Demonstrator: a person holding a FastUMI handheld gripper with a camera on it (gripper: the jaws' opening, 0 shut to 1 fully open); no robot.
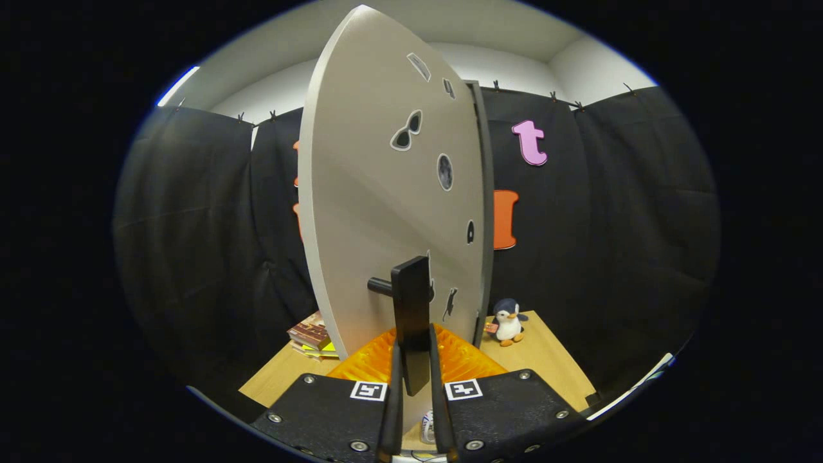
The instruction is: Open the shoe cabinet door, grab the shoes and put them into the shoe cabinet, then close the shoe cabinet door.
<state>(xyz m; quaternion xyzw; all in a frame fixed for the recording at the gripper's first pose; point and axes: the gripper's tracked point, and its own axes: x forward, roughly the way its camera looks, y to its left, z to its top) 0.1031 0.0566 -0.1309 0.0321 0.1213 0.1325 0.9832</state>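
The grey cabinet door [379, 212] stands swung partly open, seen nearly edge-on, with several small stickers on its face. A black bar handle [411, 308] sticks out from it on a short stem. My gripper [415, 386] is shut on the lower end of that handle, both fingers pressing its sides. Below the handle, between the fingers, a small part of a white shoe [427, 427] shows. The cabinet's dark frame edge [485, 212] runs along the door's right side.
An orange ribbed mat [463, 360] lies on the wooden table [546, 360] under the door. A stack of books [313, 335] sits to the left, and a penguin toy [508, 321] stands to the right by the cabinet. Black cloth walls surround the table.
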